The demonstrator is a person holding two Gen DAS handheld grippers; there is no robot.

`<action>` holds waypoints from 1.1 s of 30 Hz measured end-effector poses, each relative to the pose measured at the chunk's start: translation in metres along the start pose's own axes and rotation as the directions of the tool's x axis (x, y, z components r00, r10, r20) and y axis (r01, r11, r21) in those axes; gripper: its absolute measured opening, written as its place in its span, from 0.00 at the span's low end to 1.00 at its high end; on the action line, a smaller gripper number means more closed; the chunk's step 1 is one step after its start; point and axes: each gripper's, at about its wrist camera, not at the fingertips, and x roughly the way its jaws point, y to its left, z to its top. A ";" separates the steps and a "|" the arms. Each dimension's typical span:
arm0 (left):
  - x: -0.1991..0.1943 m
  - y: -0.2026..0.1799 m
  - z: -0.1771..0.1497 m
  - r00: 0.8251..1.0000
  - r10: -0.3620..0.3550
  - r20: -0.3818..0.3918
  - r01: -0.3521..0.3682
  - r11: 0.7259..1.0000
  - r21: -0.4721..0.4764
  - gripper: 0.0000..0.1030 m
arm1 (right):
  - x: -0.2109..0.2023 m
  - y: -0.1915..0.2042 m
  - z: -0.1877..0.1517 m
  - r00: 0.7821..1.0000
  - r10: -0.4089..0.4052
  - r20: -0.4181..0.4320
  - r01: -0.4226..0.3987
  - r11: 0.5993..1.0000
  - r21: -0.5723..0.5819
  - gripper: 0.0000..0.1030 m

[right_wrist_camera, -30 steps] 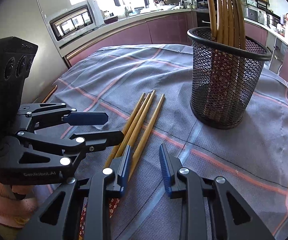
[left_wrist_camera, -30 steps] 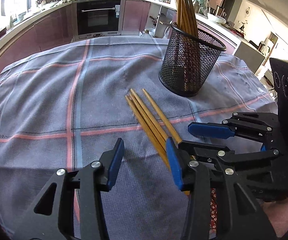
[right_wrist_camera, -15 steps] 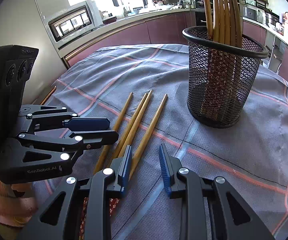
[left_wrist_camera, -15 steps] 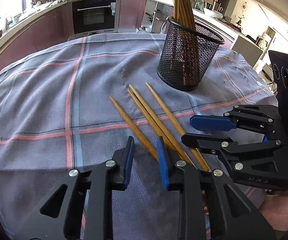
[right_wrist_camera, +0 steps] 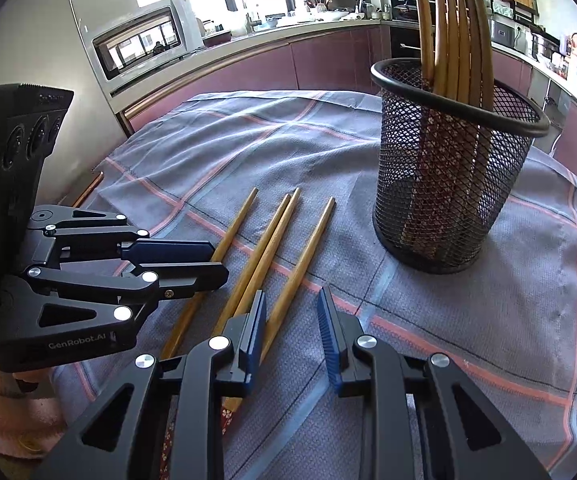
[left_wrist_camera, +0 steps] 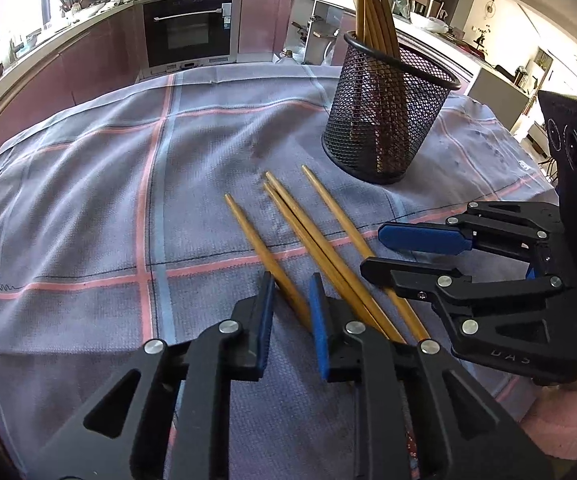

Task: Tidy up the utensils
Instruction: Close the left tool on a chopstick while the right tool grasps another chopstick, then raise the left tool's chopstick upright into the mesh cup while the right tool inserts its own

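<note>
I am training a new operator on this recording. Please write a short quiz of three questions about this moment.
1. How many chopsticks lie loose on the cloth?
2. True or false: the left gripper straddles the single chopstick that lies apart from the others.
3. The mesh holder is: A) tipped over, B) upright with chopsticks in it, C) upright and empty.

Key: 1. Four: the single one, a touching pair, and another nearest the right gripper. 2. True; the jaws are not yet shut. 3. B.
</note>
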 end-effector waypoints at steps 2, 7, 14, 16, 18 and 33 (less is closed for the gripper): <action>0.001 -0.001 0.000 1.000 0.010 0.005 -0.010 1.000 -0.001 0.18 | 0.002 0.002 0.001 1.000 -0.012 0.002 0.012 1.000 -0.009 0.24; 0.001 0.001 0.002 1.000 0.017 0.004 -0.017 1.000 -0.022 0.13 | 0.003 0.001 0.003 1.000 -0.029 0.002 0.029 1.000 -0.009 0.12; 0.000 0.003 0.000 1.000 0.022 0.001 -0.022 0.999 -0.030 0.14 | 0.000 -0.006 0.000 1.000 -0.023 0.001 0.023 1.000 0.003 0.07; 0.000 0.004 0.000 1.000 0.022 0.000 -0.022 0.999 -0.032 0.14 | -0.001 -0.007 0.000 1.000 -0.023 0.003 0.023 1.000 0.007 0.06; 0.000 0.004 0.000 1.000 0.023 0.001 -0.023 0.999 -0.038 0.13 | -0.002 -0.008 0.000 1.000 -0.020 0.005 0.019 1.000 0.014 0.05; -0.017 0.011 -0.003 0.999 0.014 0.043 -0.009 0.994 -0.105 0.07 | -0.025 -0.015 -0.003 0.997 0.035 0.068 -0.038 0.999 0.036 0.05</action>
